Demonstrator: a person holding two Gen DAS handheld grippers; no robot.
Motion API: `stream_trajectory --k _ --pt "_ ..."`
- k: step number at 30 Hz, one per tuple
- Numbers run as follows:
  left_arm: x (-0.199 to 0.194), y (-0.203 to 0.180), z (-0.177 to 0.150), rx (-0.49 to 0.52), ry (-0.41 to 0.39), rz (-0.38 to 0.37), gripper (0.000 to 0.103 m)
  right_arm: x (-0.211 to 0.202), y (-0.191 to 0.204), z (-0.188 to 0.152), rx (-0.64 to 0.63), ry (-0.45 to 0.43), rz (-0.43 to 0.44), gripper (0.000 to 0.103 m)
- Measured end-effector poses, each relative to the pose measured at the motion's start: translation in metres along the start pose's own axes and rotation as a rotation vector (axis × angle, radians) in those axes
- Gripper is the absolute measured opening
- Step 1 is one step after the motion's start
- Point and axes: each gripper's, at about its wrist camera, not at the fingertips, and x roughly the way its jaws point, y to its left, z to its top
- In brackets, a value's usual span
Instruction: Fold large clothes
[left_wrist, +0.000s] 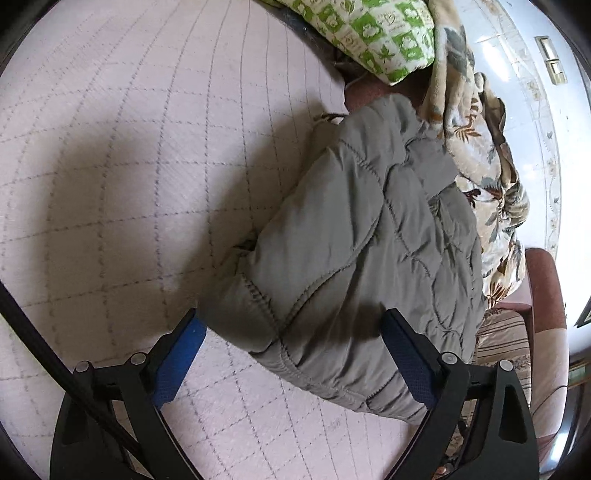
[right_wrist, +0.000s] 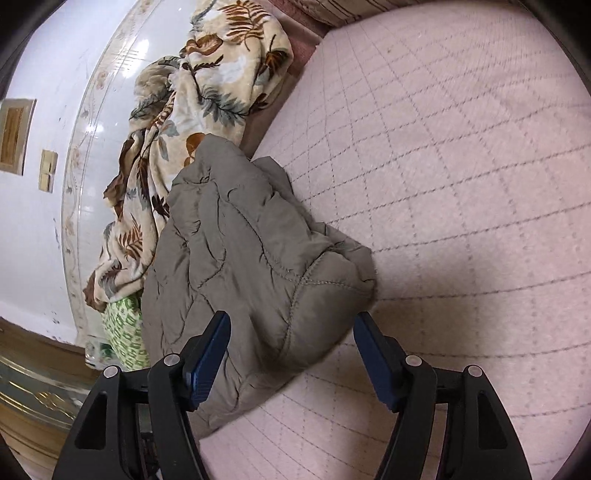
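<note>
We've got both grippers wide open, holding nothing. The jacket (left_wrist: 354, 240) sits bunched on the bed (left_wrist: 129, 166) right ahead, between the left gripper (left_wrist: 291, 332) fingers and the right gripper (right_wrist: 291, 332) fingers, blanket (right_wrist: 207, 92) beyond.

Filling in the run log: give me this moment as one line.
stage: jacket folded, bundled | grey quilted jacket on pink quilted bedcover | left gripper open | right gripper open | neither gripping

Grey-brown quilted jacket (left_wrist: 354, 236) (right_wrist: 240, 273), folded into a puffy bundle; lies on the bed (left_wrist: 129, 166) (right_wrist: 461, 184), at its edge.
</note>
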Motion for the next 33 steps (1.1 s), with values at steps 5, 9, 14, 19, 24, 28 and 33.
stream_trajectory --k 5,9,14,19,24,28,33 --pt "0.008 0.0 0.004 0.006 -0.012 -0.012 0.095 0.021 -0.009 0.001 0.052 0.008 -0.001 0.077" --pt "0.014 -0.003 0.006 0.027 -0.03 -0.009 0.095 0.038 -0.013 0.006 0.074 -0.011 -0.006 0.078" --pt "0.019 -0.016 0.008 0.093 -0.067 0.026 0.082 0.047 -0.001 0.011 0.014 -0.026 -0.021 0.064" --pt "0.009 -0.051 0.0 0.267 -0.163 0.155 0.045 0.04 0.036 0.006 -0.216 -0.074 -0.122 0.036" --pt "0.01 -0.094 -0.023 0.536 -0.298 0.393 0.039 0.031 0.092 -0.02 -0.599 -0.178 -0.327 0.031" --pt "0.007 -0.103 -0.025 0.594 -0.346 0.428 0.037 0.025 0.115 -0.035 -0.776 -0.244 -0.391 0.029" --pt "-0.003 -0.112 -0.027 0.635 -0.399 0.437 0.036 0.021 0.133 -0.049 -0.923 -0.316 -0.449 0.028"
